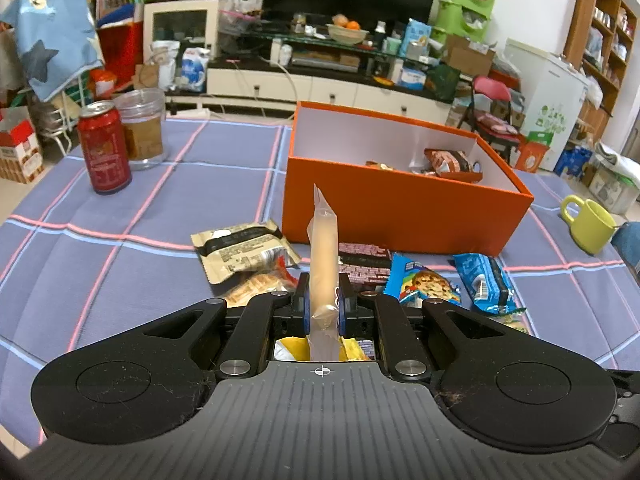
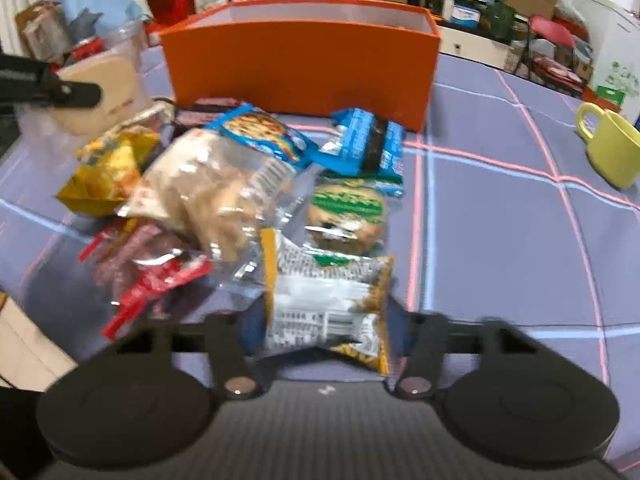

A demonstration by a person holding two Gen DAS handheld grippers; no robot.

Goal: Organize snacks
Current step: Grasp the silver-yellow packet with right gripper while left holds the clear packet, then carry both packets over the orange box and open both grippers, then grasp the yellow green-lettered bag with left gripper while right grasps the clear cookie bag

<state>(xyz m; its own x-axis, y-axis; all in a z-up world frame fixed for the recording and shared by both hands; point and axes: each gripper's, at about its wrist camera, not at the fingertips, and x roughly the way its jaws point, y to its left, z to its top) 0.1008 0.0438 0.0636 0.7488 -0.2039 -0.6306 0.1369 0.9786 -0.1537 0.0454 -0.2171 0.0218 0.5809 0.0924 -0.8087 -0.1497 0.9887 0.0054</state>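
Clamped edge-on in the left gripper, a round beige wafer pack stands near the orange cardboard box. Only the blurred right view shows the right gripper, seemingly pinching a crinkly white-and-gold packet.

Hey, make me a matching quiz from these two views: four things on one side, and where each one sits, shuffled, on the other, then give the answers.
Things
1. red can
2. yellow mug
3. pale wafer packet
4. brown snack packet

Places
A. inside the orange box
B. clamped in the left claw
C. on the cloth to the right of the box
D. beside the clear jar, left of the box

Pairs: 1-D, 2-C, 3-B, 4-A
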